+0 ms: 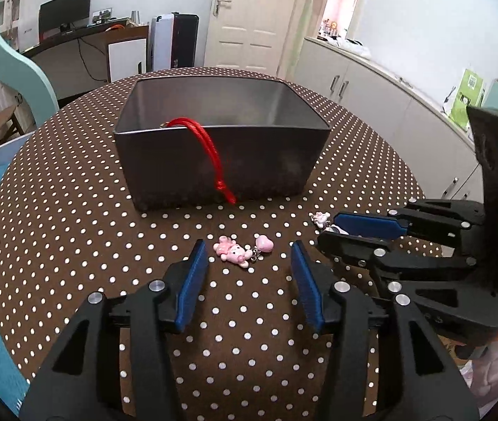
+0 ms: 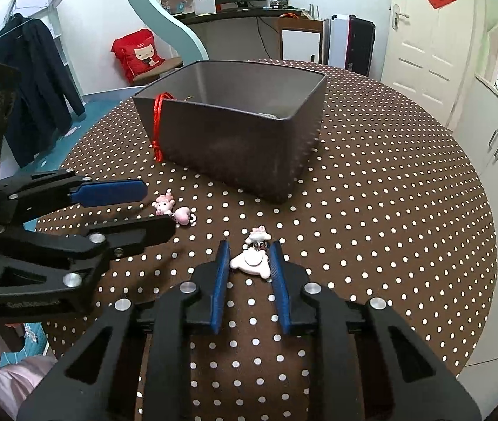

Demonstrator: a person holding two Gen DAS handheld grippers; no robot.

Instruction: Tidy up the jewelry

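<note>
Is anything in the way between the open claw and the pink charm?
Nothing visible. The left gripper stands open with only bare dotted tablecloth between its fingers and the pink charm. The grey box sits beyond the charm, not in between.

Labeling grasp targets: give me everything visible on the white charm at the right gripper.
The white charm is a glossy, plastic-looking figure, flat and roughly triangular, with a round disc at its middle. A short metal link joins it to a smaller white-and-pink piece beyond it. It lies flat on the dotted tablecloth, in front of the grey box, between the right gripper fingers, whose blue pads sit against its sides.
</note>
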